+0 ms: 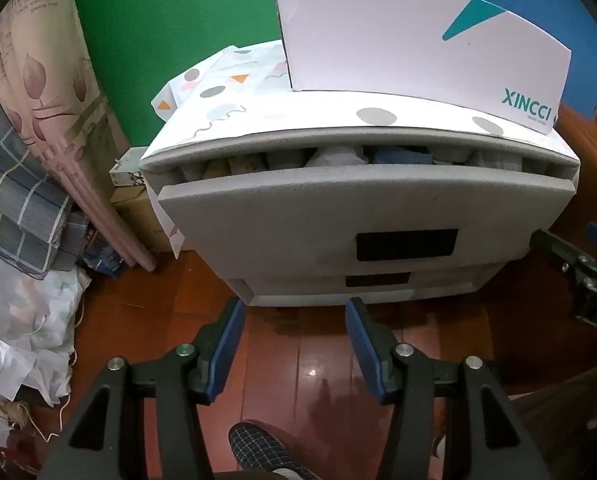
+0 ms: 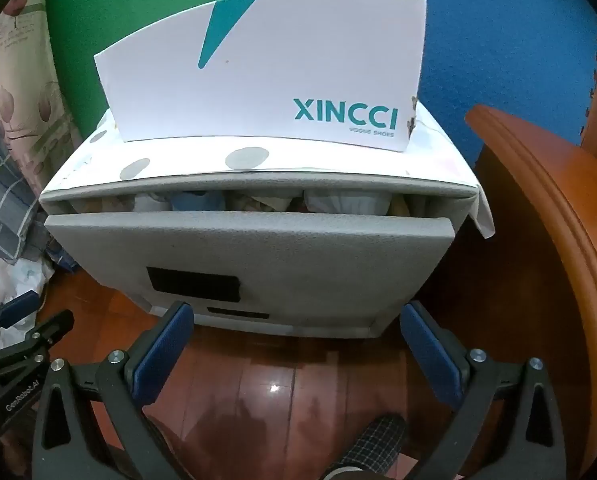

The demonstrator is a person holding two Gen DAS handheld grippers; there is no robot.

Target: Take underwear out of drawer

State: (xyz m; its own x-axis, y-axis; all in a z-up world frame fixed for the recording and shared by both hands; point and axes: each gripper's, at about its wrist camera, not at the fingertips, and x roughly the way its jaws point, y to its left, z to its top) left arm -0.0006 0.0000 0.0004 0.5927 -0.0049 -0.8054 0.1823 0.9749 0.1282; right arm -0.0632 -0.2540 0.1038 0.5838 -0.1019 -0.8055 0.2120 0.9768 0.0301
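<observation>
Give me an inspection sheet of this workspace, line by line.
Surface: red-brown wooden floor, glossy.
Job's things: top drawer of the grey cabinet slightly open; folded clothes show in the gap.
Clutter: white shoe box on the cabinet top; bedding pile at left.
Grippers: left gripper open, empty; right gripper wide open, empty; both short of the drawer.
Cables: nothing seen.
Surroundings: green and blue wall; wooden furniture at right.

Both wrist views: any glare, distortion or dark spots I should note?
Left wrist view: a lamp glints on the glossy floor, and fisheye bends the drawer front and shoe box. Right wrist view: similar floor glint, corners black, the clothes in the drawer gap shadowed and soft.
</observation>
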